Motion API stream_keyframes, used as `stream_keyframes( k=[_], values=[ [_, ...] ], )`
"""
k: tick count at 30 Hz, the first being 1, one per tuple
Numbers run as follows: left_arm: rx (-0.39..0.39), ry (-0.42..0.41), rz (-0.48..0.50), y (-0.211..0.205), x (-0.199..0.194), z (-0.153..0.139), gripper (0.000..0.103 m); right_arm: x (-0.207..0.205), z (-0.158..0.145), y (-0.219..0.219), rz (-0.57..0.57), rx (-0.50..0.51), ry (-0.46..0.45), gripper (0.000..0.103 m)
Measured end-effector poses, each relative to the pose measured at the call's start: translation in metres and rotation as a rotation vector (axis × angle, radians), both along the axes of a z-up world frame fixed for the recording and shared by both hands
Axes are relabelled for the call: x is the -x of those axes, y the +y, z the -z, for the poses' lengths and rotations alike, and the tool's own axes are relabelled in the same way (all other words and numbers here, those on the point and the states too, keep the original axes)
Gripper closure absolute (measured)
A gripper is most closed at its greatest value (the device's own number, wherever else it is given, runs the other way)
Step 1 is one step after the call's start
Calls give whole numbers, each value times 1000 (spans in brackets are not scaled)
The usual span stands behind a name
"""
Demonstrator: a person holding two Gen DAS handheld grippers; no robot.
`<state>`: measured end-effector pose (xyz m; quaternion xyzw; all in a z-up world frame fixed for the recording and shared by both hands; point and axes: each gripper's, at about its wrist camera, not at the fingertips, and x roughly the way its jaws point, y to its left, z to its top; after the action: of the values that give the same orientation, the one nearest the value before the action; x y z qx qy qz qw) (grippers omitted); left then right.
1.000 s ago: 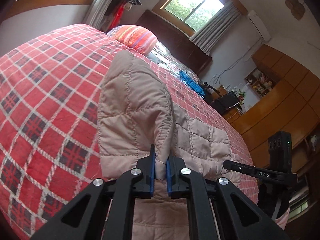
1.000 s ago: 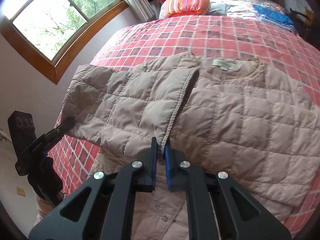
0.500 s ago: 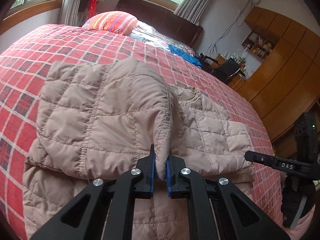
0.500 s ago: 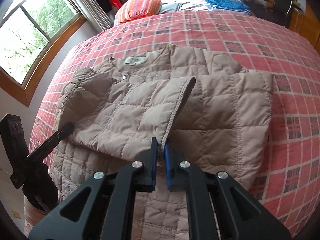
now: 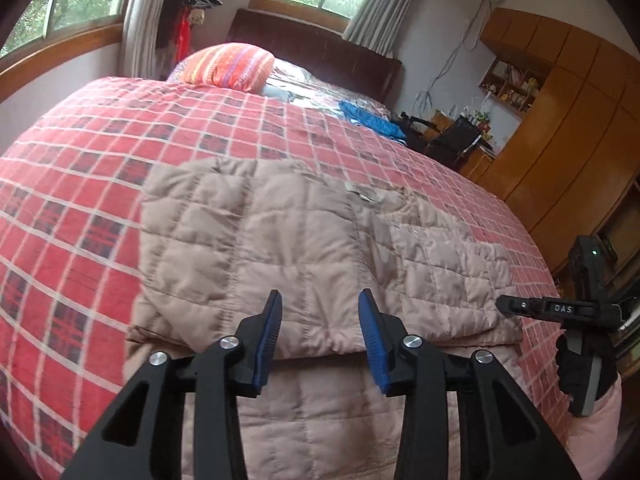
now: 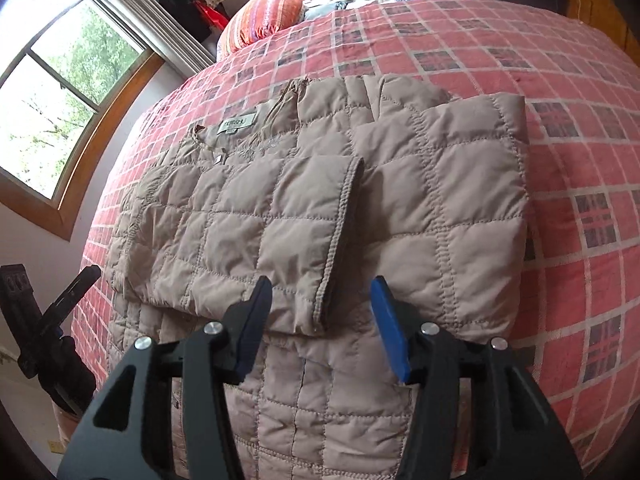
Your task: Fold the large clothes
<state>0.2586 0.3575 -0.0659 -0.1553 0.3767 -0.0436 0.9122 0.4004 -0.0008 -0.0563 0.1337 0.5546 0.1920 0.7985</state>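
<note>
A beige quilted jacket [image 6: 420, 200] lies flat on the red plaid bed, its neck label [image 6: 237, 123] facing up. One sleeve [image 6: 248, 232] lies folded across the chest, its cuff edge ending near the middle. In the left wrist view the same jacket [image 5: 312, 248] spreads ahead with the sleeve laid over it. My left gripper [image 5: 319, 330] stands open just above the sleeve's lower edge, holding nothing. My right gripper [image 6: 321, 316] is open too, hovering over the cuff corner. Each gripper shows at the edge of the other's view.
The red plaid bedspread [image 5: 80, 184] covers a wide bed. An orange striped pillow [image 5: 230, 66] and blue folded cloth [image 5: 372, 120] lie near the dark headboard. Wooden wardrobes [image 5: 560, 128] stand at the right, windows [image 6: 52, 92] at the left.
Both grippers were shut on the sleeve and carried it across the jacket. Now both have opened and let it go, and the sleeve rests flat on the chest.
</note>
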Motion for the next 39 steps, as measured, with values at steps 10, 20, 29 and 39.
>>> stream_keyframes(
  k=[10,20,29,39],
  values=[
    [-27,126,-61,29,-20,44,64,-8,11,32,-18,33,31,96],
    [-73,142,-27,25,-21,54,65,-6,25,17,26,158,44,97],
    [-161,56,-38,2,3,10,59,19,-26,18,6,129,-70,90],
    [-222,172,14,-24,-23,53,58,1,26,39,-24,187,12,92]
  ],
)
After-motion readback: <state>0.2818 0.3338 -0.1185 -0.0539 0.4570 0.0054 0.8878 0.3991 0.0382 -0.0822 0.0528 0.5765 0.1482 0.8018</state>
